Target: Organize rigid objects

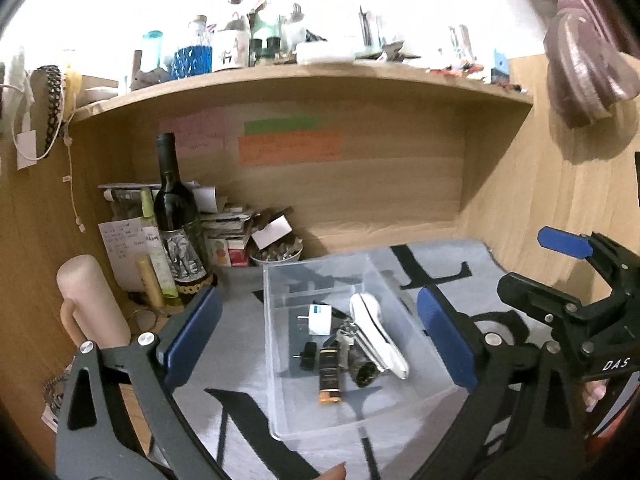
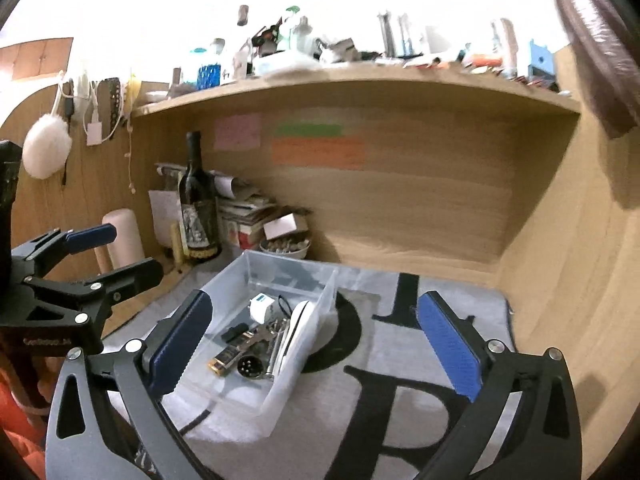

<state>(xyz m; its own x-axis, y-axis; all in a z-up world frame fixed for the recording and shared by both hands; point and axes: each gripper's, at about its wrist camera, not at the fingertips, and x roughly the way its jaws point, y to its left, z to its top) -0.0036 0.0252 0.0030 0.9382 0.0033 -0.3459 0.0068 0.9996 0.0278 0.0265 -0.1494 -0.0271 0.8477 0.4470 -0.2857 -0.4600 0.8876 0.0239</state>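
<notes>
A clear plastic bin [image 1: 280, 400] [image 2: 280, 392] sits on a grey mat with black letters. Inside lie a white plug adapter [image 1: 320, 319] [image 2: 260, 307], a long white tool [image 1: 380, 338] [image 2: 298, 326], keys [image 1: 347, 330] [image 2: 274, 330], a black-and-gold lighter [image 1: 330, 376] [image 2: 226, 358], a small black plug [image 1: 307, 356] [image 2: 233, 333] and a round metal connector [image 1: 363, 372] [image 2: 249, 367]. My left gripper [image 1: 316, 340] is open and empty above the bin; it also shows at the left of the right wrist view [image 2: 116, 254]. My right gripper [image 2: 316, 344] is open and empty over the bin's right side; it shows at the right of the left wrist view [image 1: 532, 264].
A wine bottle [image 1: 176, 220] [image 2: 198, 204], a pink cylinder [image 1: 90, 304] [image 2: 124, 236], stacked papers and boxes [image 1: 232, 232] and a small bowl [image 1: 276, 256] [image 2: 285, 247] crowd the back left corner. A cluttered wooden shelf [image 1: 304, 76] runs overhead. Wooden walls enclose the desk.
</notes>
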